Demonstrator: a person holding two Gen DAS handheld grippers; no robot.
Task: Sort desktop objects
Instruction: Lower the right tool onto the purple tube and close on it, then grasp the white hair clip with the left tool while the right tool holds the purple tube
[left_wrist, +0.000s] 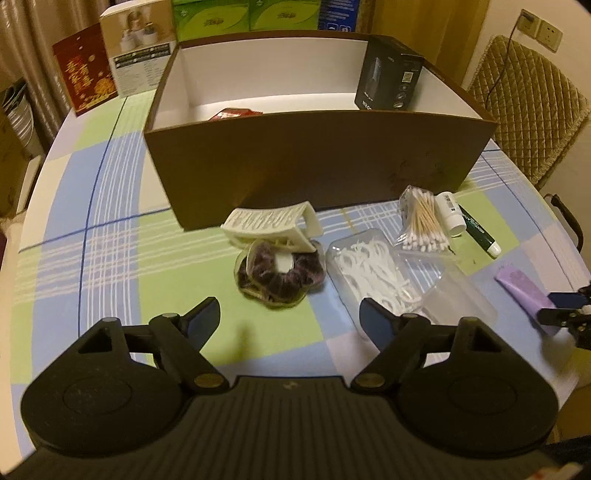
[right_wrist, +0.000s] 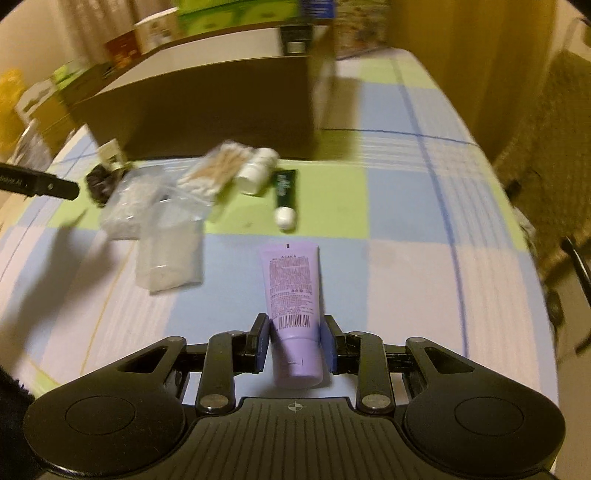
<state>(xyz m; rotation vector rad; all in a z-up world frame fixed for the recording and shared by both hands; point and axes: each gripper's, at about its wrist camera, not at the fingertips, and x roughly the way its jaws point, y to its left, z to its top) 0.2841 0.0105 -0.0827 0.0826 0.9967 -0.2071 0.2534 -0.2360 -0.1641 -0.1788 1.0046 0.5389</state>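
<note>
Tube (right_wrist: 293, 295), lilac, lies at lower centre of the right view, right gripper (right_wrist: 295, 345) pinching its cap end. Soft, light and likely slick: hold near the stiff cap, gently. Left gripper (left_wrist: 290, 321) hangs spread before the scrunchie (left_wrist: 277, 275). Box (left_wrist: 317, 162) fills upper frame.

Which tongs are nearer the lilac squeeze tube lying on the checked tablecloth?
Right. The right tongs straddle the lilac squeeze tube near its cap end, pads beside its sides. The left tongs hang open well to its left, facing the dark scrunchie.
</note>
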